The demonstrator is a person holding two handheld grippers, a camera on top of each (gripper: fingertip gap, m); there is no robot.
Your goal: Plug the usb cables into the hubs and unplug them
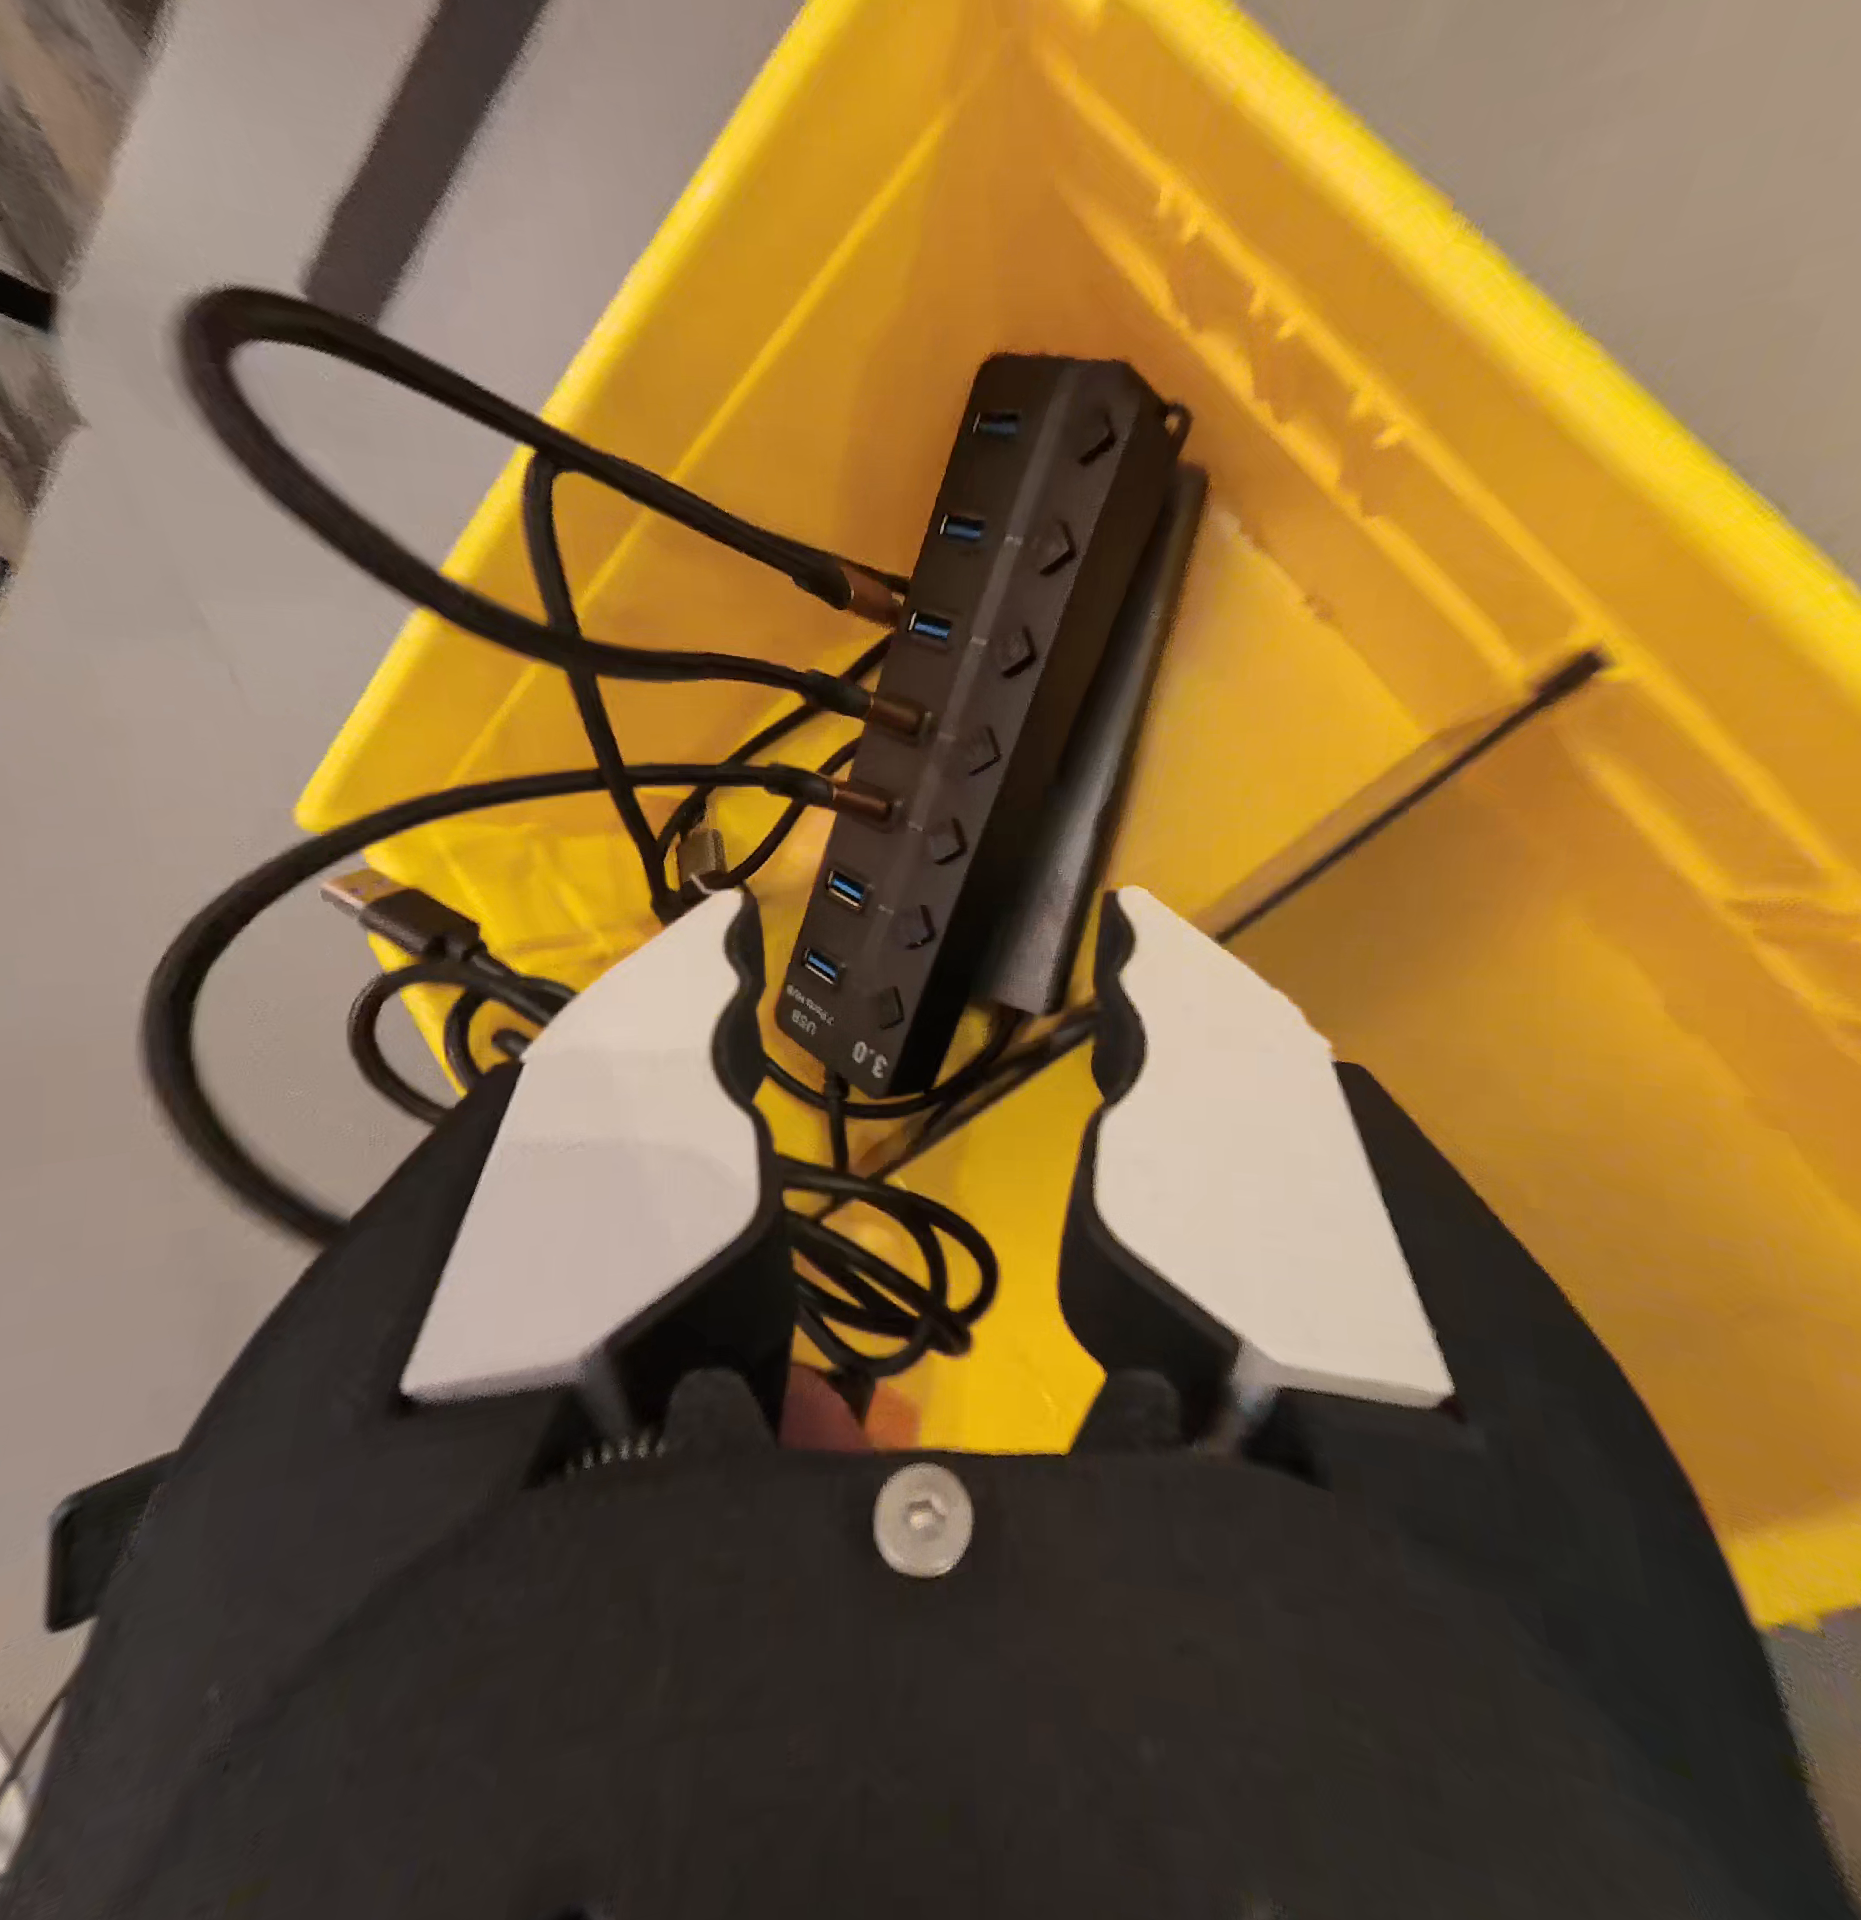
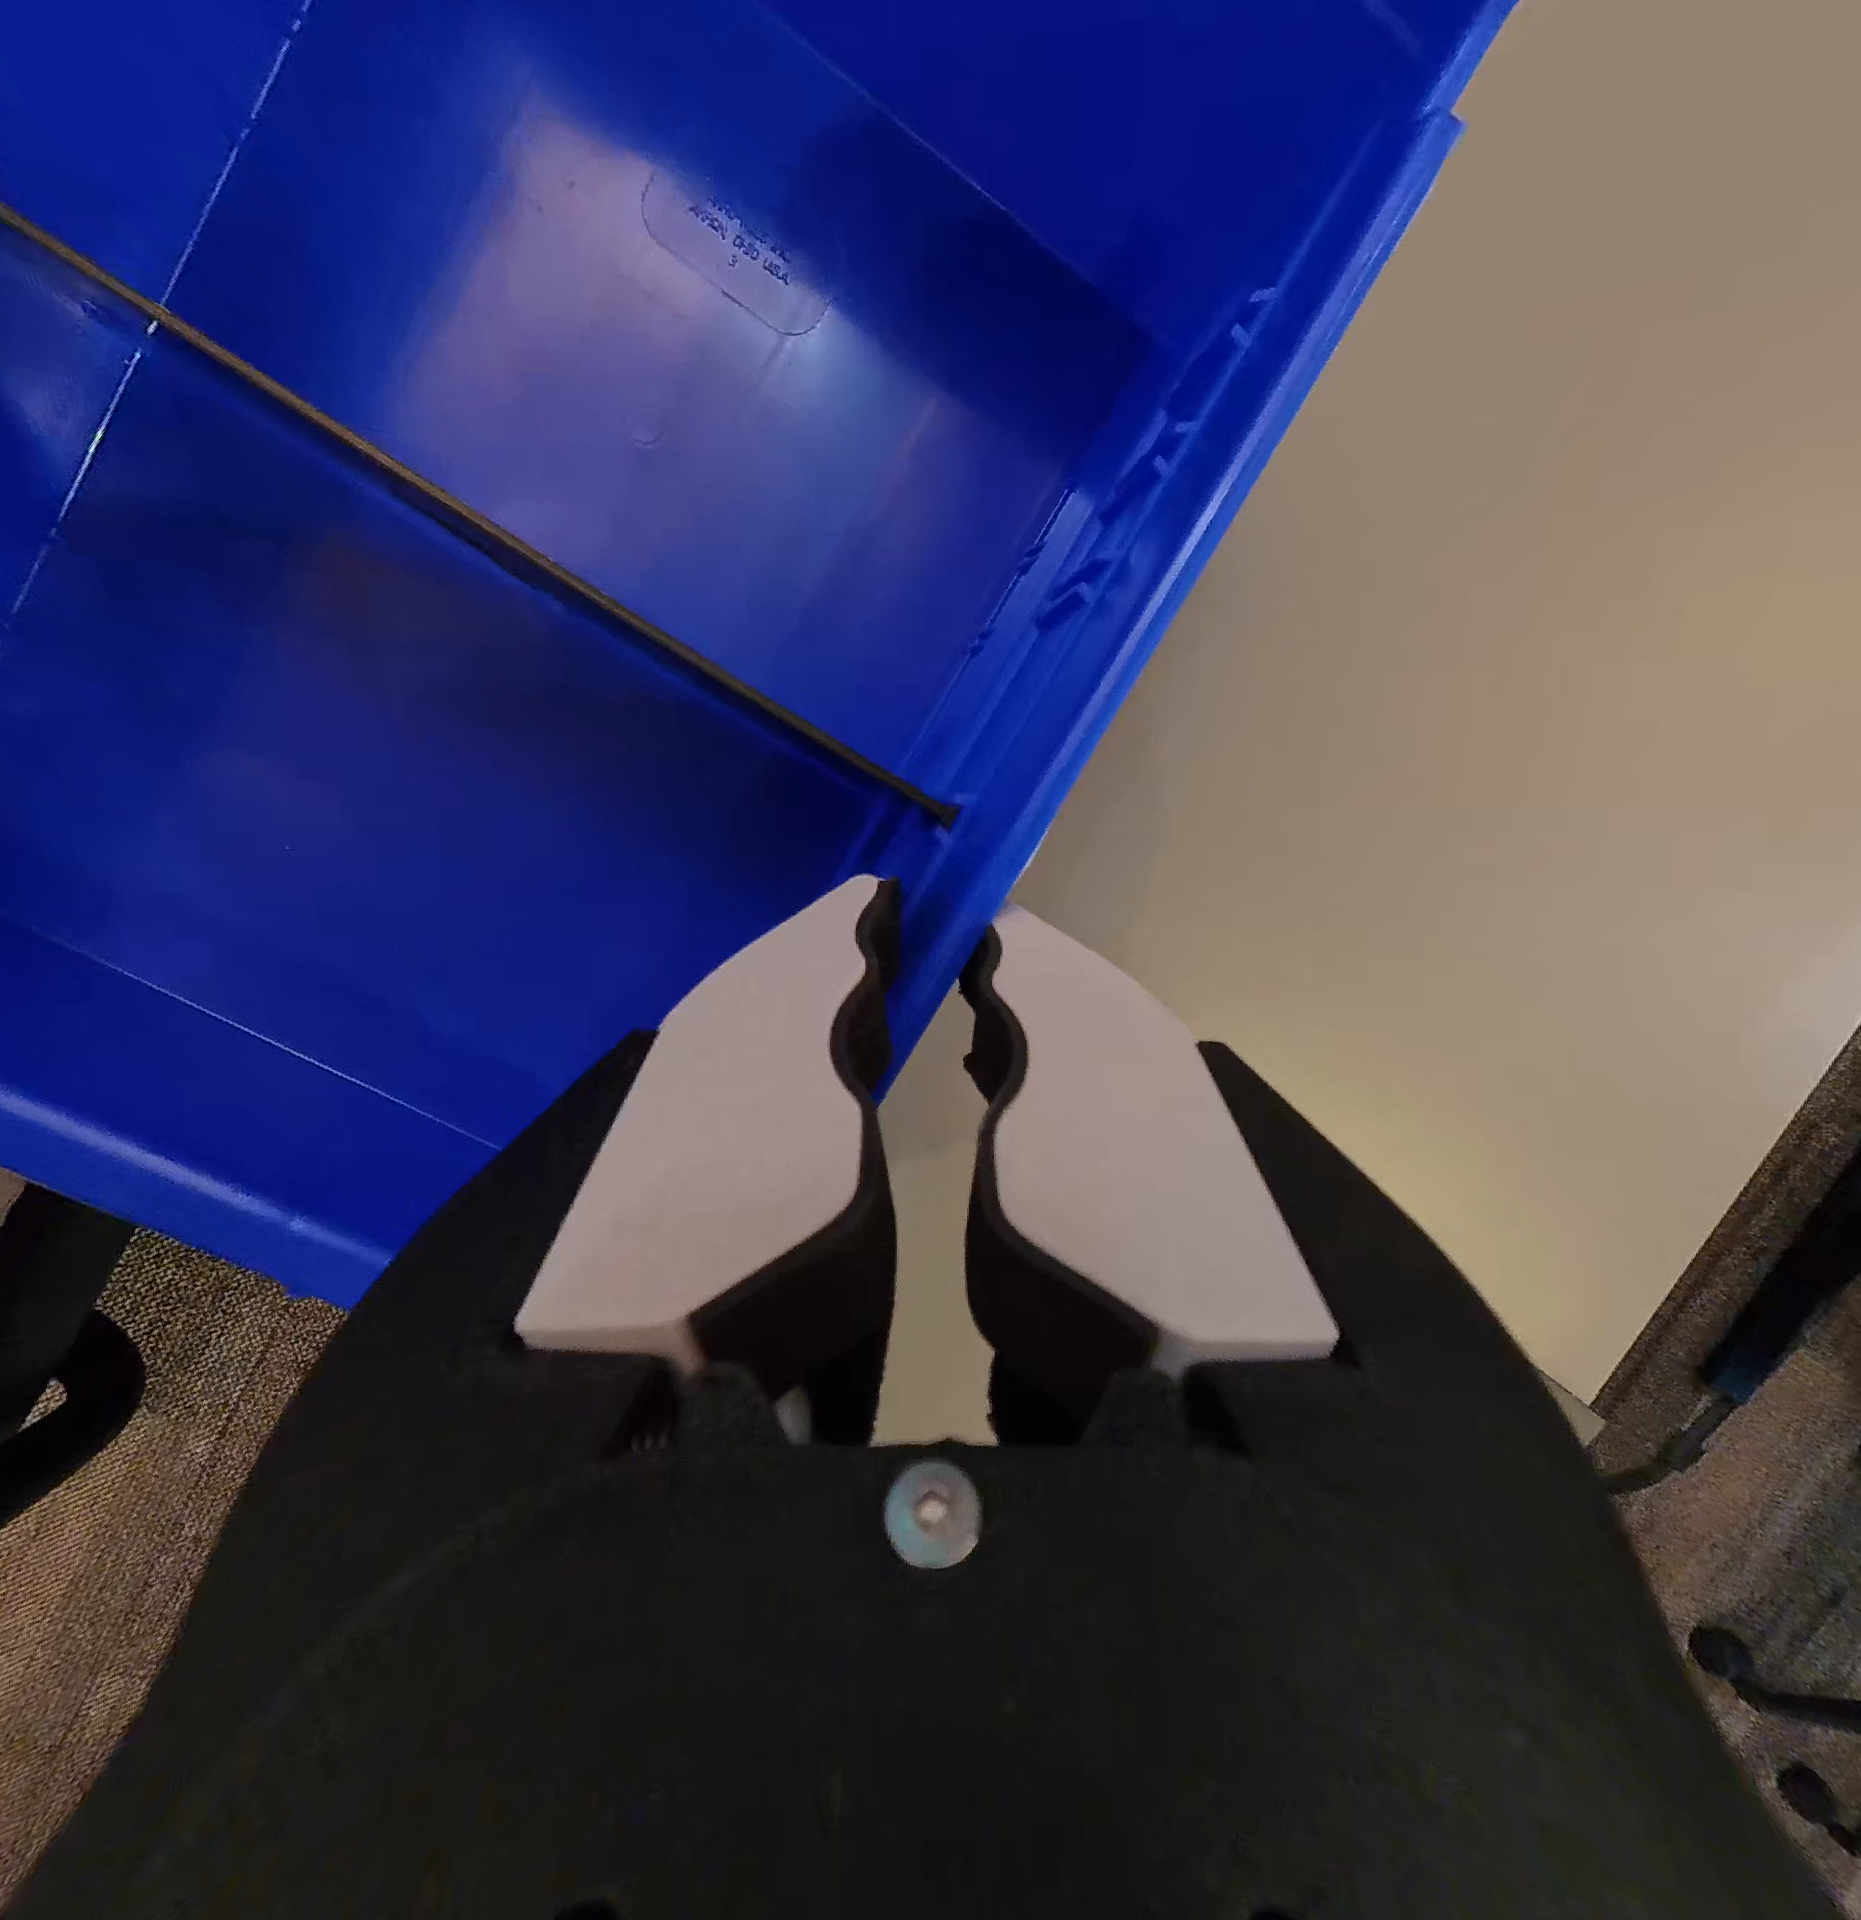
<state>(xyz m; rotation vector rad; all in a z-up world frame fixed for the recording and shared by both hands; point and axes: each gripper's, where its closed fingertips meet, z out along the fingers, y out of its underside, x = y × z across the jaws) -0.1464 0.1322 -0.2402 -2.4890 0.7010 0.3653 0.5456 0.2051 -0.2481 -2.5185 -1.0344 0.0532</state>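
A black USB hub [image 1: 967, 707] with blue ports leans inside a yellow bin [image 1: 1528, 935]. A second dark hub [image 1: 1113, 727] lies behind it. Three black braided cables [image 1: 406, 405] are plugged into its middle ports. A loose USB plug [image 1: 370, 899] lies on the table outside the bin. My left gripper [image 1: 931, 935] is open, and its fingertips stand either side of the hub's near end. My right gripper [image 2: 936, 914] is nearly closed astride the side wall of an empty blue bin [image 2: 490, 831], pinching the wall.
A thin black cable [image 1: 884, 1278] lies coiled under the left gripper. A black divider [image 1: 1404, 790] crosses the yellow bin and another [image 2: 490, 540] crosses the blue one. The white table [image 2: 1425, 727] ends at the right, with carpet [image 2: 1684, 1507] and a chair base [image 2: 1788, 1714] beyond. About 6 cm separates my left fingertips from the black USB hub [image 1: 967, 707].
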